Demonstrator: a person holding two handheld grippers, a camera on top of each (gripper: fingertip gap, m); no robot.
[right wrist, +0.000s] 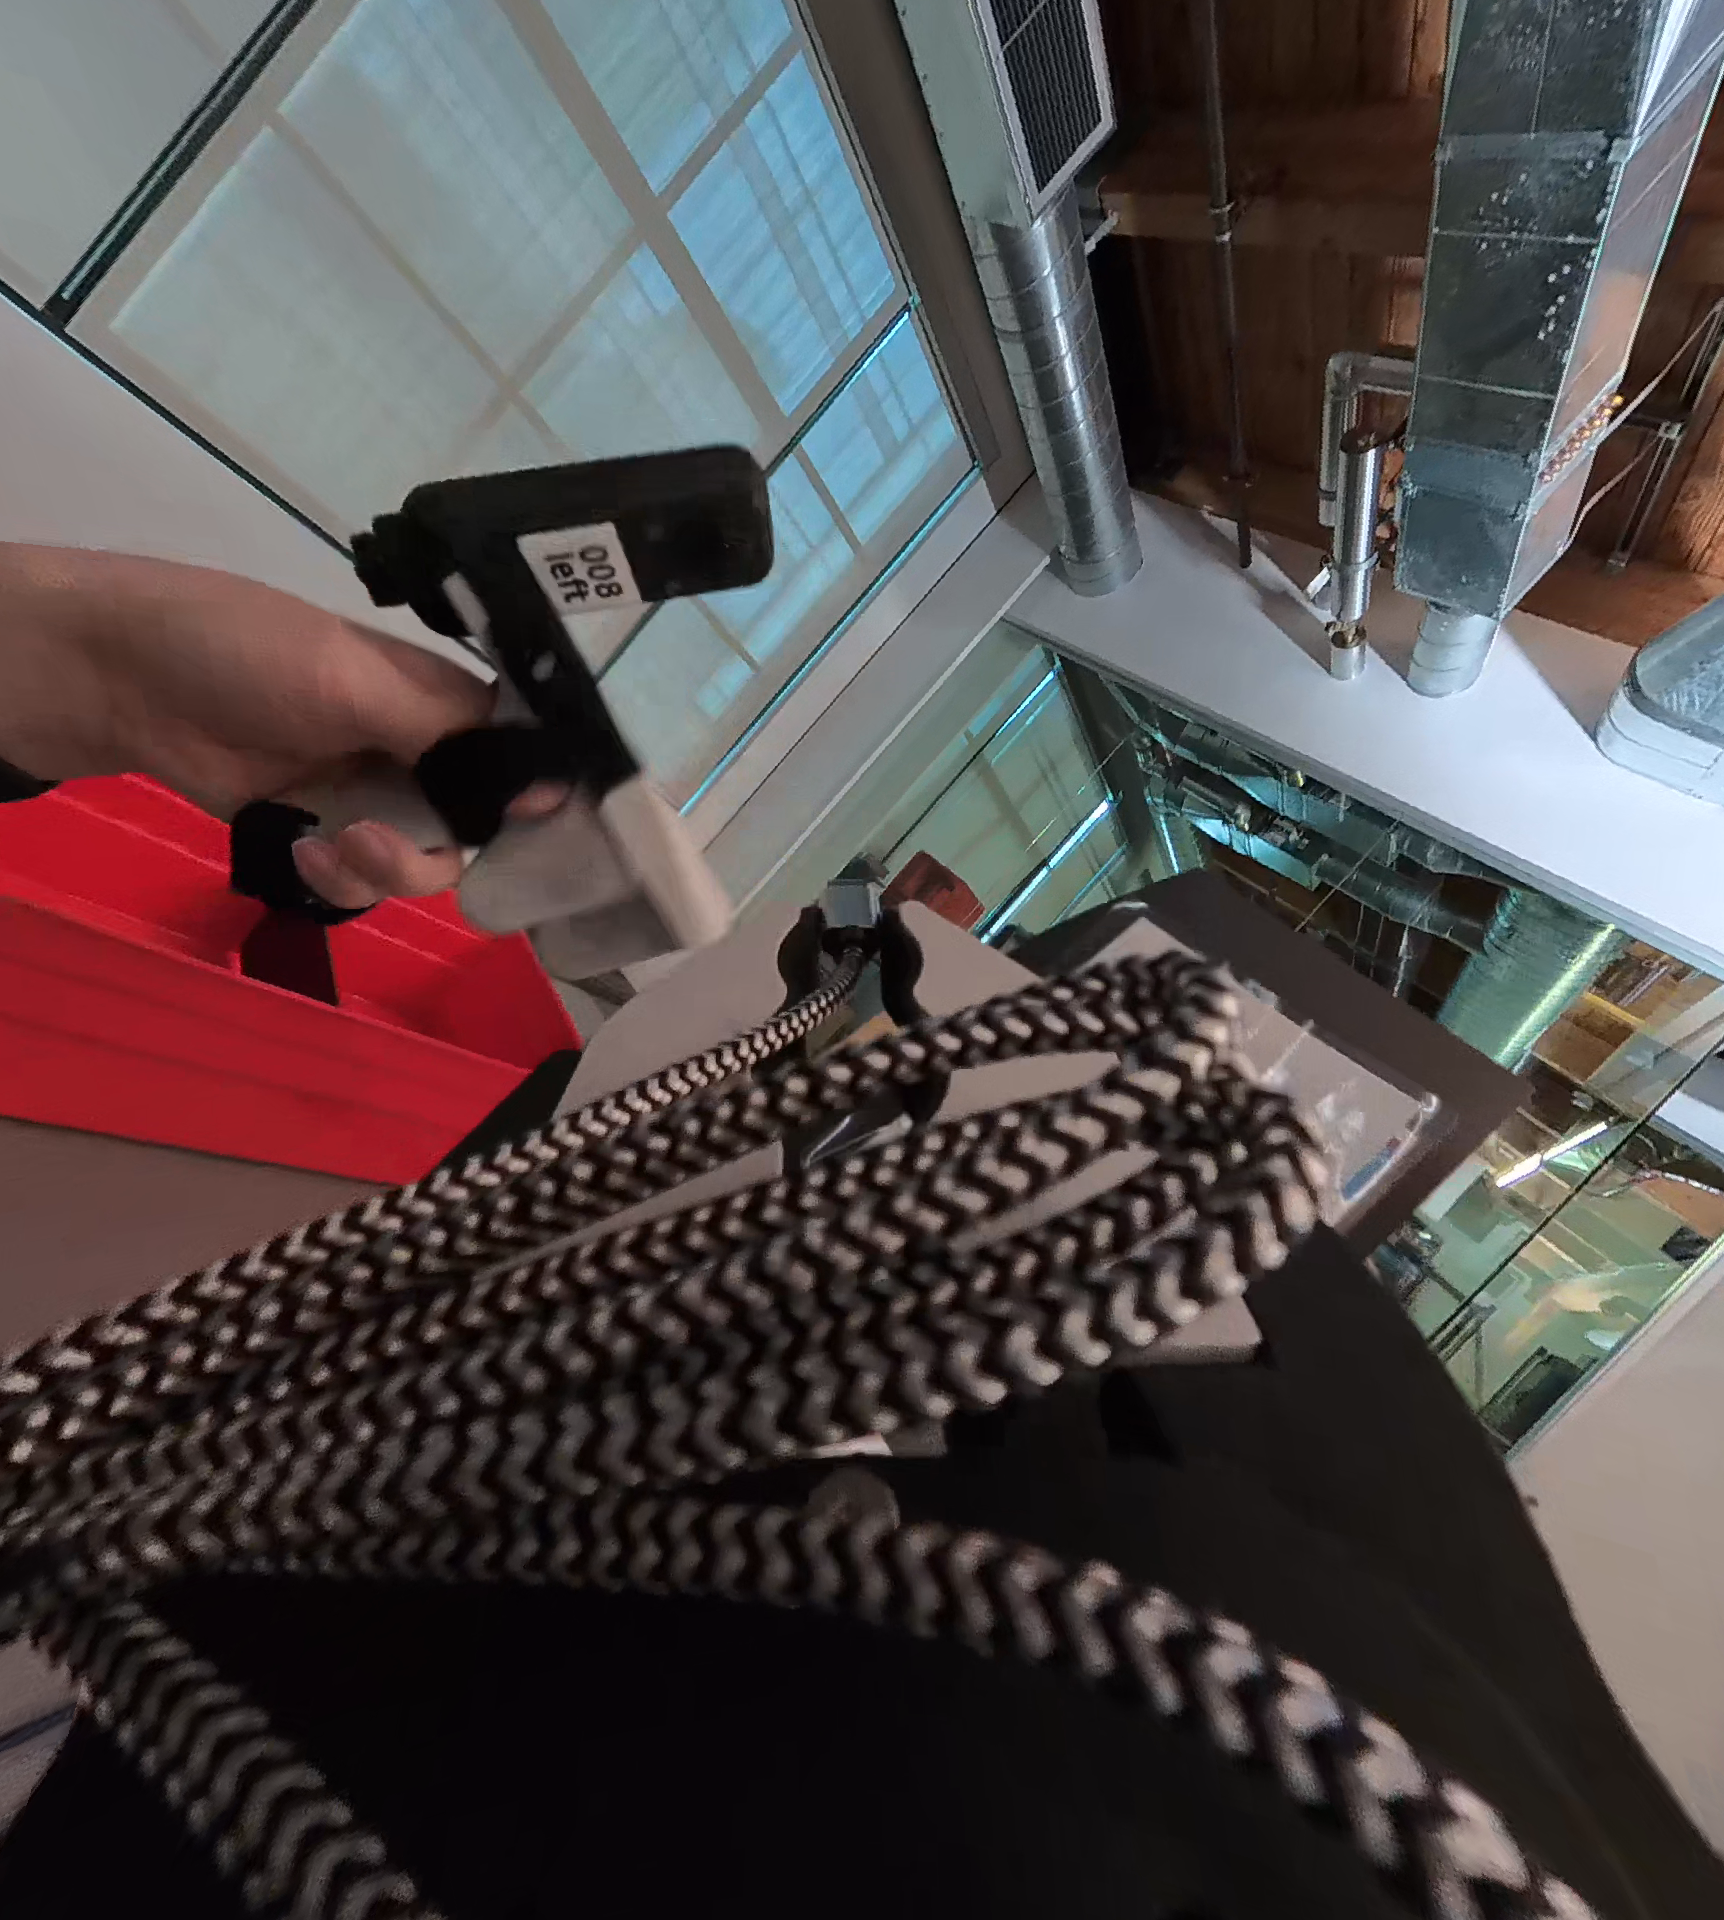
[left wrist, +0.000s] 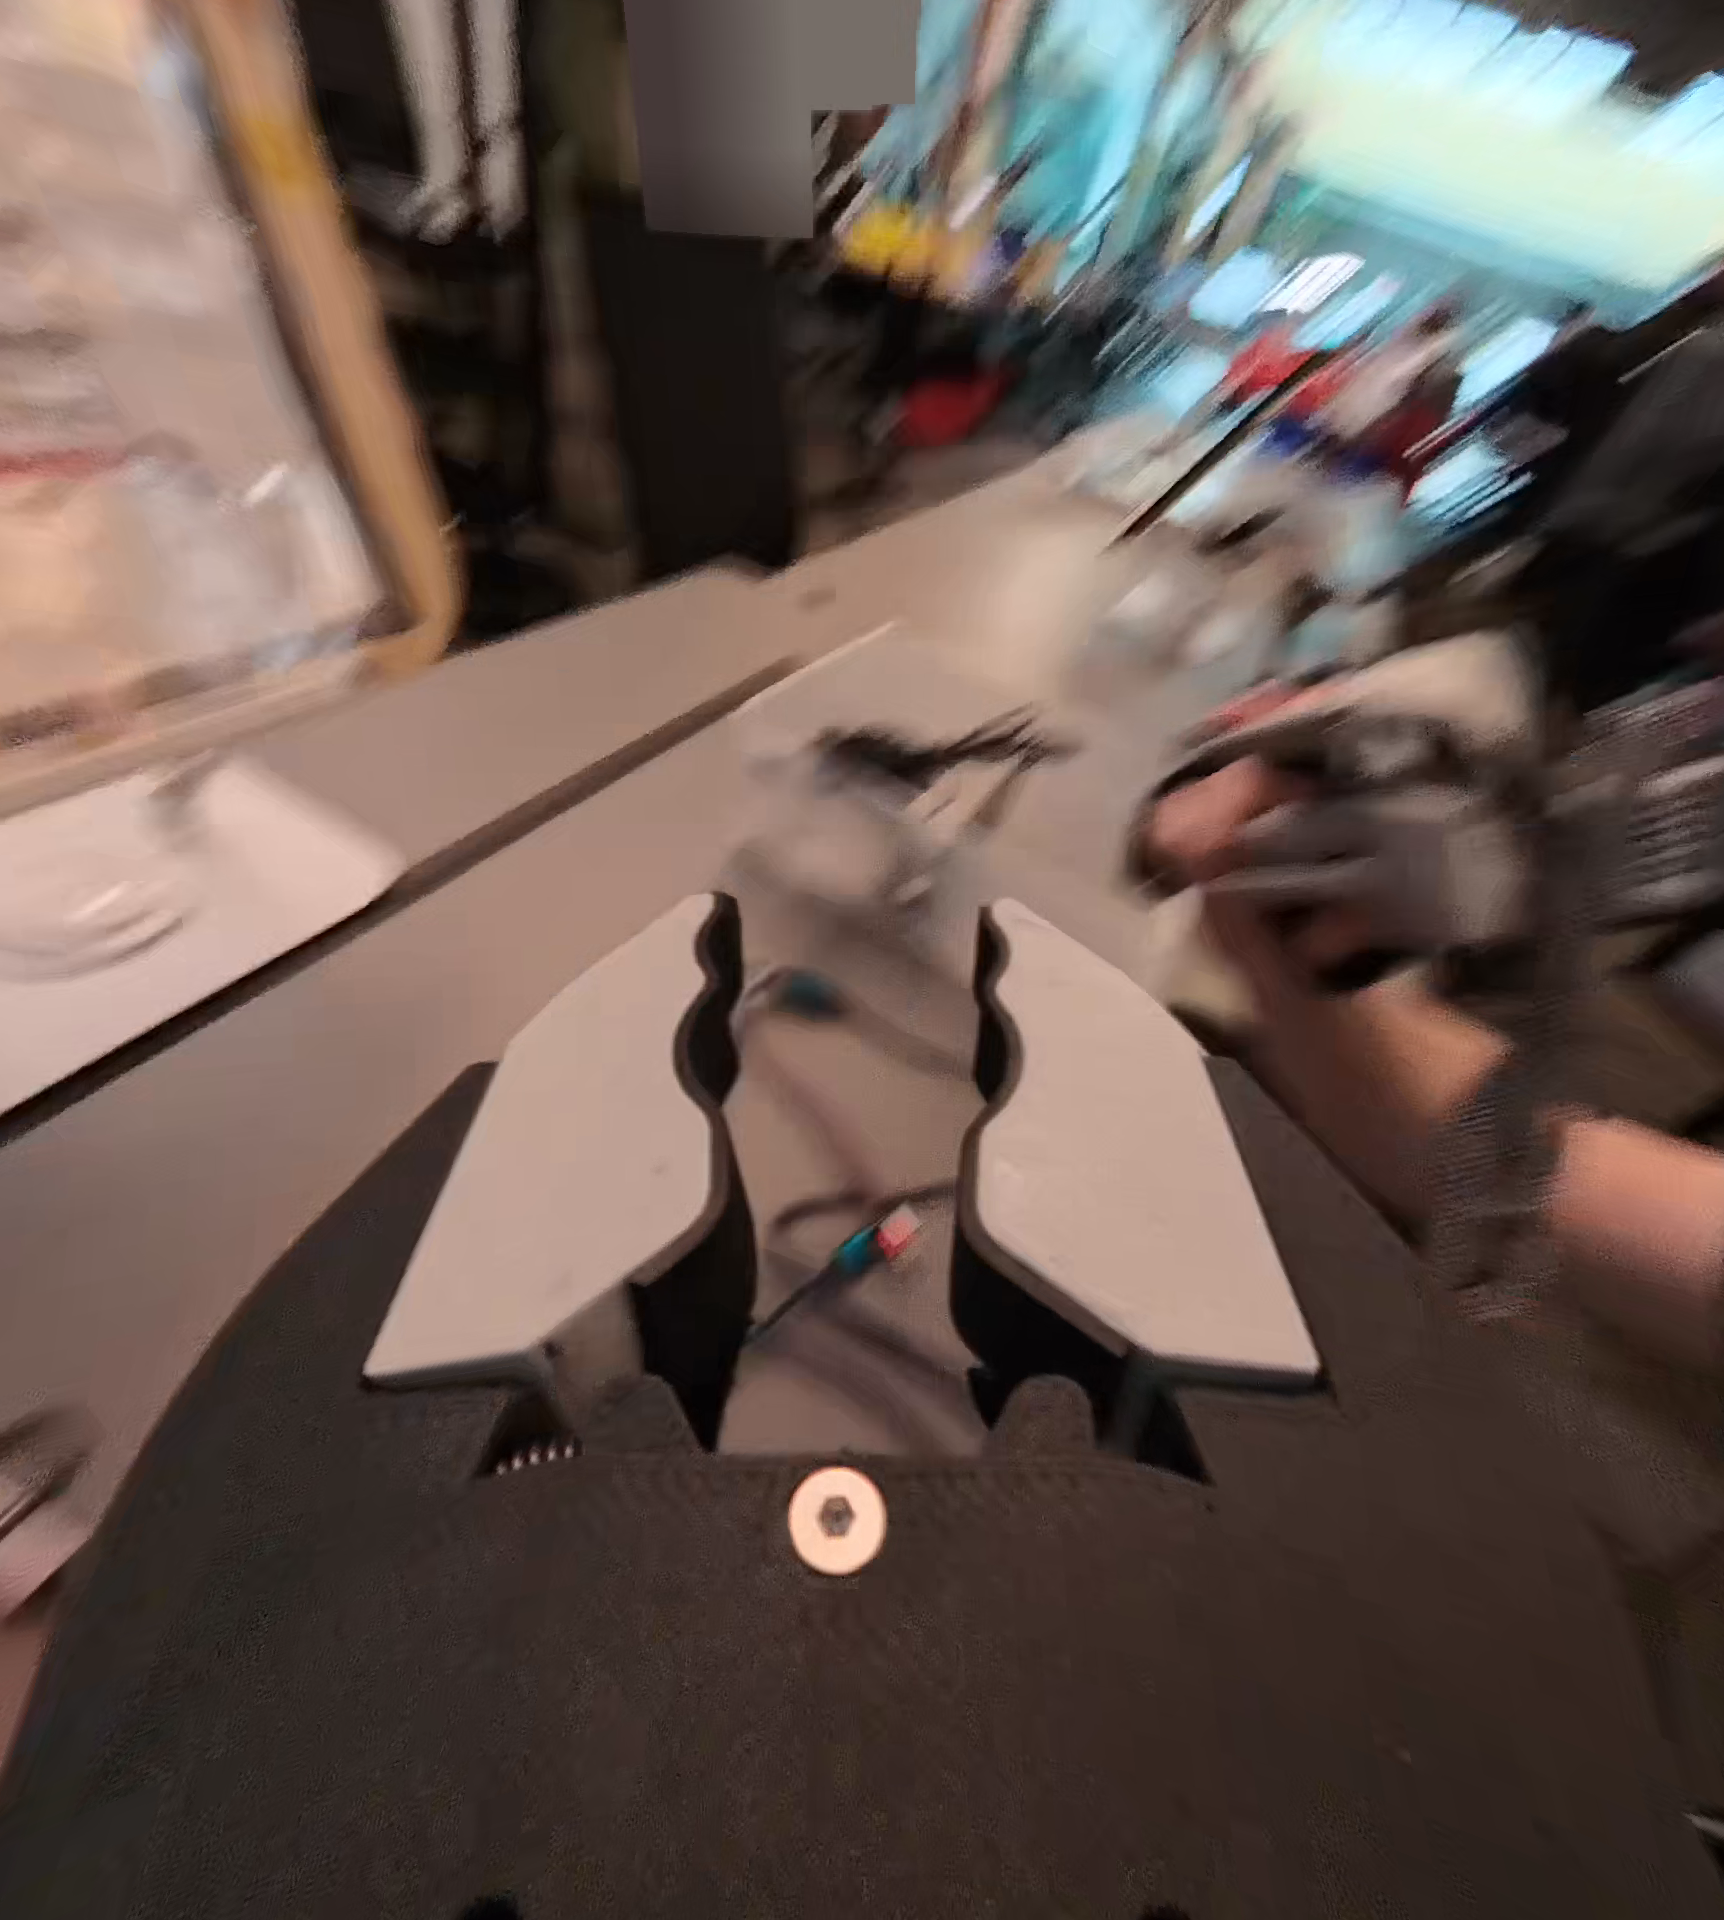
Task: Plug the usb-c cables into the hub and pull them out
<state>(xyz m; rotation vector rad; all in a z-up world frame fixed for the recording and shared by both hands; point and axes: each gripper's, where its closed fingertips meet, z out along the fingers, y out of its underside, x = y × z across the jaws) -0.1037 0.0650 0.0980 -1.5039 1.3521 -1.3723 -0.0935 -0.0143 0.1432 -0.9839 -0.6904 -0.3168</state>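
Observation:
In the left wrist view my left gripper [left wrist: 858, 914] is open with nothing between its grey fingers [left wrist: 609, 1132]. The view is badly blurred. A grey and black smear [left wrist: 868, 800] lies just beyond the fingertips, and I cannot tell what it is. In the right wrist view my right gripper [right wrist: 850, 935] is shut on the grey plug [right wrist: 850, 902] of a black-and-white braided cable [right wrist: 837, 1226]. The cable's loops drape over the gripper body. This view tilts up toward the ceiling. The left gripper [right wrist: 577, 873] shows there at upper left, held in a hand [right wrist: 162, 675]. No hub is visible.
A thin wire with a teal and red connector [left wrist: 879, 1242] lies on the grey table [left wrist: 214, 1195] between my left fingers. A hand [left wrist: 1284, 894] holds the other gripper at the right. A white pad [left wrist: 110, 935] lies at the left. A red bin [right wrist: 162, 997] stands at the left.

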